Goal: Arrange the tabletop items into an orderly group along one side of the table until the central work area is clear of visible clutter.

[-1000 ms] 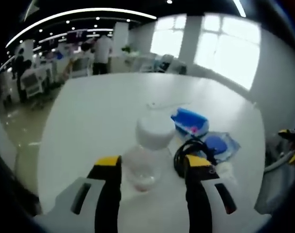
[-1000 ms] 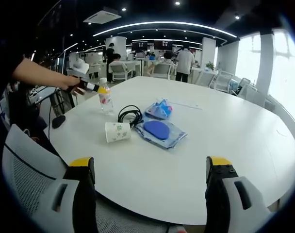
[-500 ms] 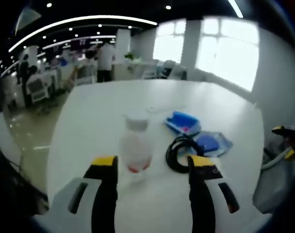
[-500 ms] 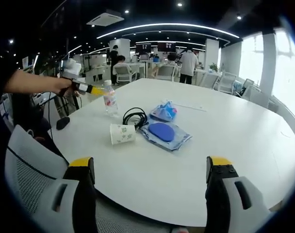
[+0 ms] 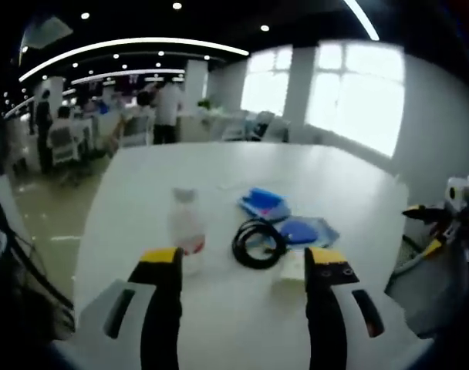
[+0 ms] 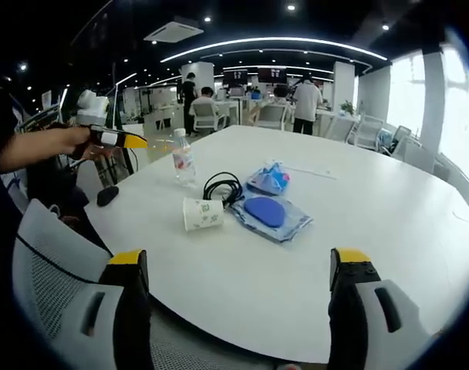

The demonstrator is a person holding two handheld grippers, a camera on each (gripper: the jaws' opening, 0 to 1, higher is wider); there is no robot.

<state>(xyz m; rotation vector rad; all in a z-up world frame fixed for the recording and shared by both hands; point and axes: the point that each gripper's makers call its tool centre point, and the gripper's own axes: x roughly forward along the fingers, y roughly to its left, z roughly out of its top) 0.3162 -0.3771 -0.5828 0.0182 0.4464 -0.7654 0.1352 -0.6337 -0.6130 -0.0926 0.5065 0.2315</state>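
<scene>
A clear water bottle (image 5: 186,228) (image 6: 183,156) with a red label stands upright near the table's edge. Beside it lie a coiled black cable (image 5: 258,241) (image 6: 223,187), a paper cup (image 5: 294,264) (image 6: 203,213) on its side, a blue pouch (image 5: 261,202) (image 6: 269,179) and a blue oval item in a clear bag (image 5: 304,230) (image 6: 269,212). My left gripper (image 5: 244,262) is open, a short way back from the bottle; it appears in the right gripper view (image 6: 115,139), held by a hand. My right gripper (image 6: 241,262) is open, empty and well short of the items.
The round white table (image 6: 389,231) has bare surface to the right of the cluster. A grey mesh chair (image 6: 49,270) stands at its near edge, with a small black object (image 6: 107,195) beyond. People and desks fill the room behind.
The left gripper has drawn back from the bottle, which was between its jaws and now stands free on the table. The right gripper has barely moved.
</scene>
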